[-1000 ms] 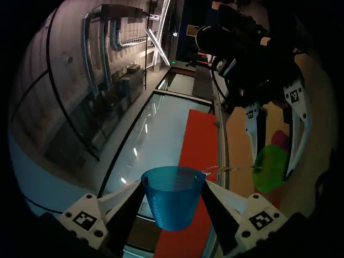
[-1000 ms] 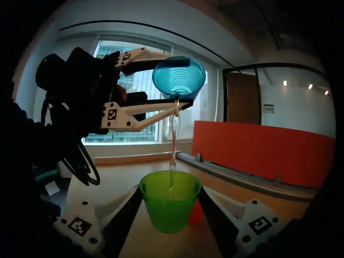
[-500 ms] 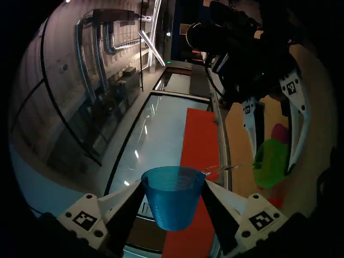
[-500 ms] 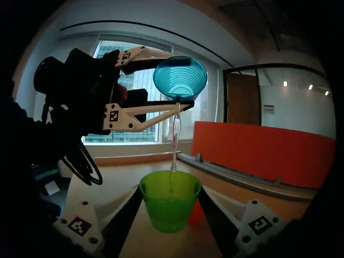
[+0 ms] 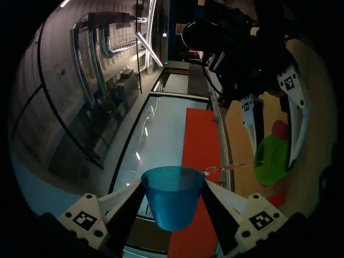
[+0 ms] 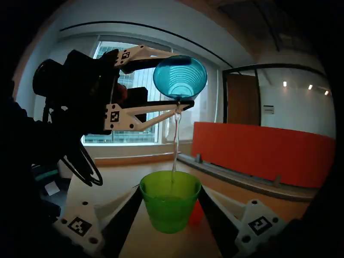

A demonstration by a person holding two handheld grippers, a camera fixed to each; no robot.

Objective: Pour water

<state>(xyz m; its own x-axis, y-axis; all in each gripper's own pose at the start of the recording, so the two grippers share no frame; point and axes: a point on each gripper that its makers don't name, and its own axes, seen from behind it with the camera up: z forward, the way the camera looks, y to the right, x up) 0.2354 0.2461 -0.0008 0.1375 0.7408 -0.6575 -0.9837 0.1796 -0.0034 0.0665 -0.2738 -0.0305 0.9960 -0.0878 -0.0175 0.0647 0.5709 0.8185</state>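
Behind everything stands a wide window. On the far side of my right fingers an orange partition runs along the edge of a tan wooden table, with a brown door beyond it.

In the right gripper view, the right gripper has both fingers pressed against the sides of a translucent green cup. The cup stands upright between them, low over the table; I cannot tell whether its base touches the wood. It holds some water. Just behind it, next to the right-hand finger, sits a small red object that I cannot make out.

Above and ahead of those fingers is the left gripper, clamped on a ribbed blue cup. It is turned on its side, so the cup's mouth faces my right camera and its pouring lip points down. A thin stream of water falls from that lip straight into the green cup's mouth.

In the left gripper view the blue cup sits between the two fingers, and both touch its walls. The stream leaves the rim on the right-hand finger's side and reaches the green cup, which is held farther off between the other gripper's white fingers. A black cable loops under the left gripper's body.
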